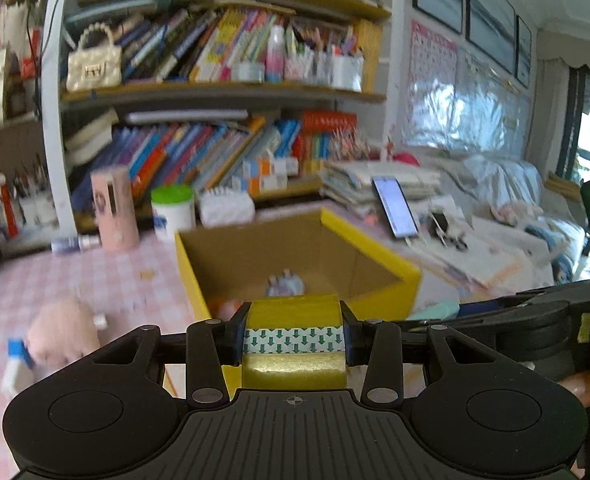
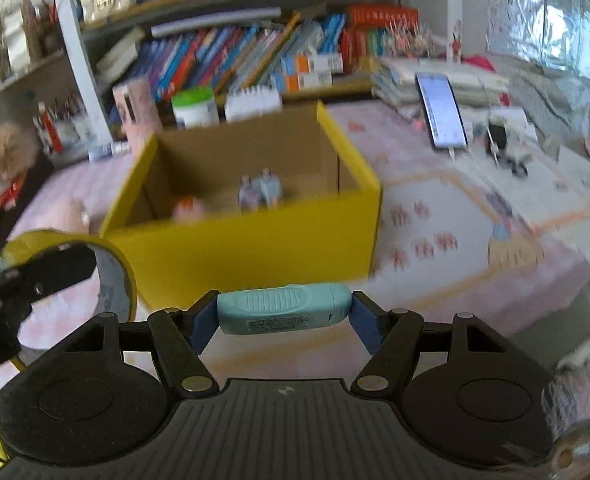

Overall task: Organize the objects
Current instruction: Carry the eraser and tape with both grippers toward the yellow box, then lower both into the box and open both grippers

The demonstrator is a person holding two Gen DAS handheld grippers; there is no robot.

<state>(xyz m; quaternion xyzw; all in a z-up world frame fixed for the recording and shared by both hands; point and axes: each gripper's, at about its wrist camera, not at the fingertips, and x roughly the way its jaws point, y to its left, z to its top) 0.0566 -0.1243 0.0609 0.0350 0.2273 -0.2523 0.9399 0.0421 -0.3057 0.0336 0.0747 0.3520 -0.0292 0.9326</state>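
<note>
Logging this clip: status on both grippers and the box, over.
Left gripper shut on yellow tape roll. Right gripper shut on teal oblong plastic device. Open yellow cardboard box ahead, small items inside. Path unobstructed.

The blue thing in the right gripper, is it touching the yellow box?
Apart. In the right wrist view the right gripper holds the blue thing by its ends in front of the yellow box, but blur hides how near.

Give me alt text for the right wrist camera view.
The right gripper clamps a light blue oblong case sideways in front of an open yellow box holding small toys. At left, the left gripper holds a yellow tape roll; bookshelves stand behind.
</note>
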